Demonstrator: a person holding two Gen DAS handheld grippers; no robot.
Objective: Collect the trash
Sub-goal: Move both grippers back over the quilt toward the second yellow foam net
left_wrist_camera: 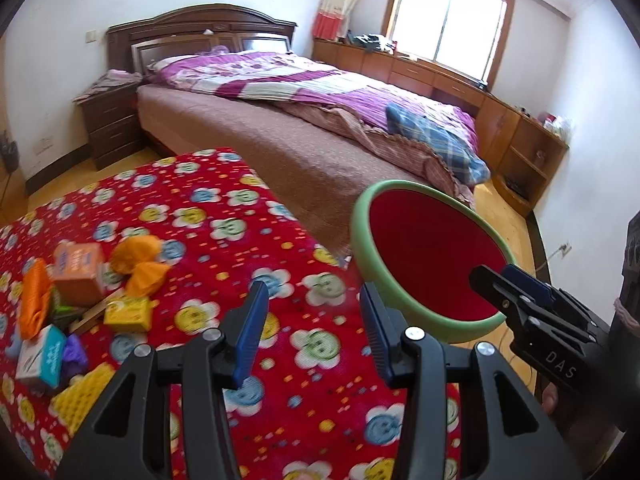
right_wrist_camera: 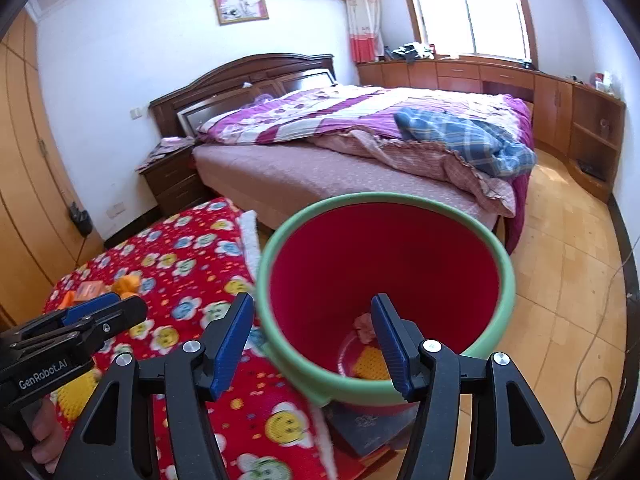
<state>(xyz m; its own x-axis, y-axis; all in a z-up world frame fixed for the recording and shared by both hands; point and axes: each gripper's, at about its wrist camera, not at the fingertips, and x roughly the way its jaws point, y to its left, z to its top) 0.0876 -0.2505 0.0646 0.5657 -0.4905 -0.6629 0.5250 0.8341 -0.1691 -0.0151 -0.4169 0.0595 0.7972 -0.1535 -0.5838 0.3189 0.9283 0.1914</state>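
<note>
right gripper (right_wrist_camera: 312,344): held over the mouth of the bin, blue pads apart with nothing between them; its left pad sits over the cloth edge, its right pad over the bin's inside.
left gripper (left_wrist_camera: 314,332): held above the red cloth, jaws apart, empty; only cloth pattern shows in the gap.
bin (right_wrist_camera: 496,280): red bucket with a pale green rim, standing on the floor just beside the cloth-covered surface, between it and the bed.
bin contents: a yellow textured piece (right_wrist_camera: 372,362) and a pinkish crumpled scrap (right_wrist_camera: 364,326) lie on the bottom.
flowered cloth (left_wrist_camera: 208,208): red with smiley flowers, covering the low surface in front of the bed.
trash pile: at the left of the cloth, well apart from the left gripper; orange box (left_wrist_camera: 78,274), two orange crumpled wrappers (left_wrist_camera: 140,264), small yellow box (left_wrist_camera: 128,312), white and teal box (left_wrist_camera: 40,356), purple scrap (left_wrist_camera: 76,354), orange packet (left_wrist_camera: 34,300), all close together and partly touching.
yellow sponge-like piece (left_wrist_camera: 82,398): on the cloth near the pile, beside the left gripper's frame.
bed (right_wrist_camera: 360,160): behind the cloth and bin, purple quilt and a blue checked cloth on top.
person: fingers (right_wrist_camera: 44,440) visible under the left gripper's handle.
</note>
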